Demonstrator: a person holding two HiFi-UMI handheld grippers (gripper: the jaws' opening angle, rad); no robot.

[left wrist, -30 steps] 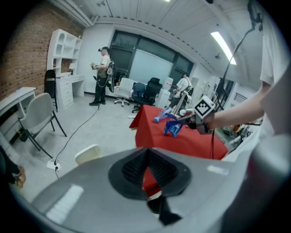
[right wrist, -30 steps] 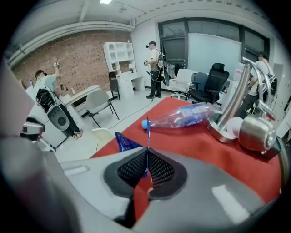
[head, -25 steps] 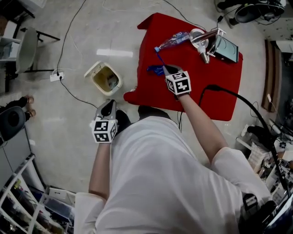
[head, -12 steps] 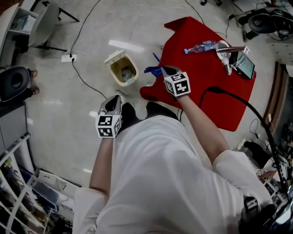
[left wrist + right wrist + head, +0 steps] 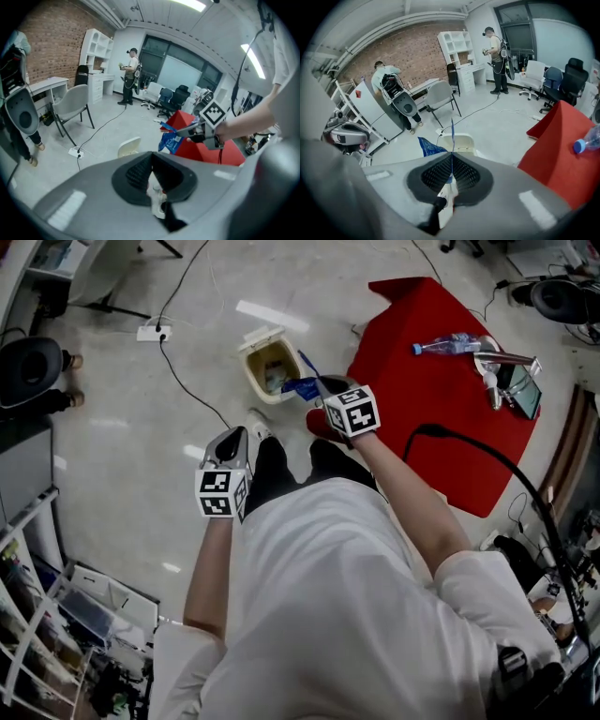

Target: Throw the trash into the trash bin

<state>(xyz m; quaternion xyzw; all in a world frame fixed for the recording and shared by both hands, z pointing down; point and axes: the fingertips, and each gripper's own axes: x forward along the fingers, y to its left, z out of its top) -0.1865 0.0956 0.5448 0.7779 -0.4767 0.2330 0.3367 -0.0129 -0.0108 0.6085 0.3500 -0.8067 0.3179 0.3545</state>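
Head view first: the right gripper [image 5: 319, 390] is clamped on a blue wrapper [image 5: 300, 387]. From above, the wrapper sits right at the near rim of the open trash bin [image 5: 251, 367], just off the corner of the red counter [image 5: 441, 418]. There's wide bare floor [image 5: 122, 437] left of the bin, with a power strip [image 5: 152, 332] at its far edge. A plastic bottle [image 5: 448, 343] lies on the counter. The left gripper [image 5: 230, 439] hangs by the person's leg.

Left gripper view: jaws together, nothing between them. The bin's pale lid is ahead, and the wrapper dangles beside it.

Right gripper view: a thin blue edge is pinched between the closed jaws, with the bin straight ahead. The wrapper's print is too small to read.
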